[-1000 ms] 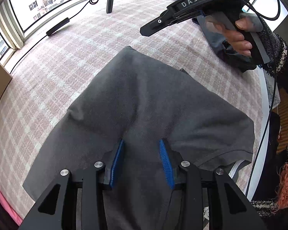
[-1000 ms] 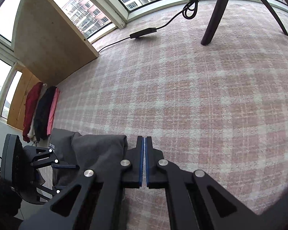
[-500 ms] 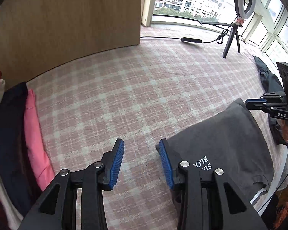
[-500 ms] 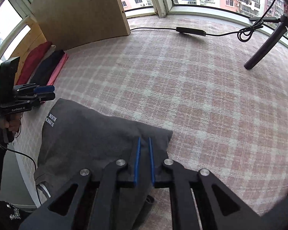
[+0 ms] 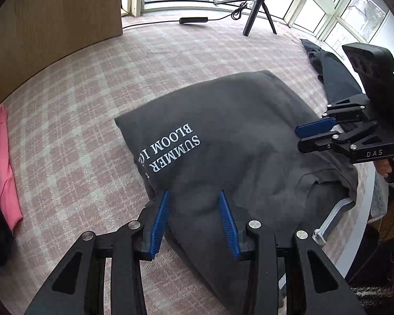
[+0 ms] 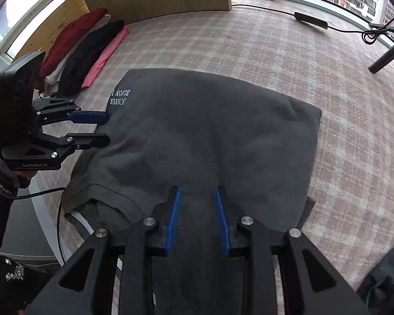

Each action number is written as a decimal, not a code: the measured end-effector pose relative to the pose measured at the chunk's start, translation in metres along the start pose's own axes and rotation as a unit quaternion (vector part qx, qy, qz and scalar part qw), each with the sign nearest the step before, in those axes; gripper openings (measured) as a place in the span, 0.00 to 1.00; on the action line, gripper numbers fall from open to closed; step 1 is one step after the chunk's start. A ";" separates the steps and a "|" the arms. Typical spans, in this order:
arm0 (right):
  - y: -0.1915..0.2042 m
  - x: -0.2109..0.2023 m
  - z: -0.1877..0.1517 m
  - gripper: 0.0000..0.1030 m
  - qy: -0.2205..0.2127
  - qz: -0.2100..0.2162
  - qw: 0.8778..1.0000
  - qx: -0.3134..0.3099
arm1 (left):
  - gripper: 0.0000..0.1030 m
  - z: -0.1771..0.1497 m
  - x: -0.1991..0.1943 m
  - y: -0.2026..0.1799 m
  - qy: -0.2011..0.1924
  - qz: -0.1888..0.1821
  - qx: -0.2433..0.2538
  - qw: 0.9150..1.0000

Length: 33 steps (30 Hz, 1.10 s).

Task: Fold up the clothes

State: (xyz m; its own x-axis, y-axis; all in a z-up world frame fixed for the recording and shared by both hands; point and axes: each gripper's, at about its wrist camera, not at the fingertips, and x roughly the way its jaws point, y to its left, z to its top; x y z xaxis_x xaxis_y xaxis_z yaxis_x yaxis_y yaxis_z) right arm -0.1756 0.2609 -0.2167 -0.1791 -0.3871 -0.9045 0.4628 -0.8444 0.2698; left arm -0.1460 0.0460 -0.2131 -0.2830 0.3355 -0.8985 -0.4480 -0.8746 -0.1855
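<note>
Where the soft grey shirt [image 5: 236, 136] lies folded in a rough rectangle on the pink checked bench [image 5: 73, 120], both tongs hover at six o'clock. Left tongs [image 5: 193, 221] stand open; right tongs [image 6: 197, 216] are opening, gripping nothing. White lettering is partly cut off by a fold.

Grey shirt [image 5: 236, 131]: "SUMMER BLOOM". Right hand-held gripper [image 5: 299, 140]: "DAS". Left hand-held gripper [image 6: 107, 128]: "GenRobot.AI".
</note>
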 end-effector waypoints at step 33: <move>0.077 -0.011 -0.074 0.32 0.016 -0.009 0.992 -0.125 | 0.31 -0.056 -0.002 -0.125 0.052 -0.056 0.189 0.979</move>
State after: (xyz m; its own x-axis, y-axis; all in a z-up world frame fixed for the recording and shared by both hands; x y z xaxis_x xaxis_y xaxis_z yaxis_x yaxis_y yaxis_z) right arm -0.0736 0.2272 -0.2108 -0.1634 -0.3573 -0.9196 0.6610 -0.7316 0.1669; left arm -0.0421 0.1352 -0.2104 -0.1346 0.3671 -0.9204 -0.7583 -0.6360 -0.1428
